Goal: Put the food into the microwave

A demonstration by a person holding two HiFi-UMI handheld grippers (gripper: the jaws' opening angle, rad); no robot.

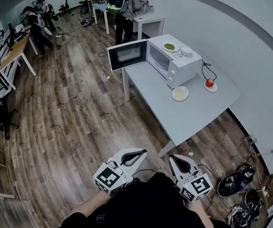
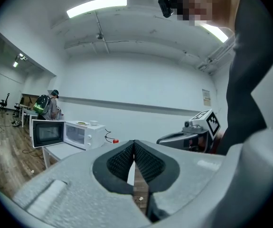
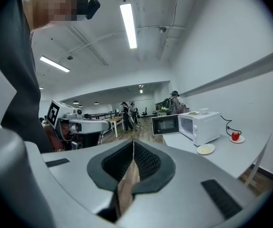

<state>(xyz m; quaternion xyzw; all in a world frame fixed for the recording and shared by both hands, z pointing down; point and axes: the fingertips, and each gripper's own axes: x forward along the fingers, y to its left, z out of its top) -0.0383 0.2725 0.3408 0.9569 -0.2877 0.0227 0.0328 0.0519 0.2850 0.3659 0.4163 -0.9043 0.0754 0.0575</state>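
Floorboards (image 1: 79, 118) separate left tongs (image 1: 141, 152) and right tongs (image 1: 173, 158), both pressed together empty, from the table (image 1: 193, 113) bearing the open microwave (image 1: 174, 63).

Grey table (image 1: 183, 122) on wood floor (image 1: 70, 118); person (image 1: 125, 18) with backpack (image 1: 117, 1) at white desk (image 1: 151, 22) behind it; two more people (image 1: 34, 23) by long desk (image 1: 15, 53) far left; cable clutter (image 1: 243, 184) on floor near right wall; ceiling strip light (image 2: 98, 6) on.
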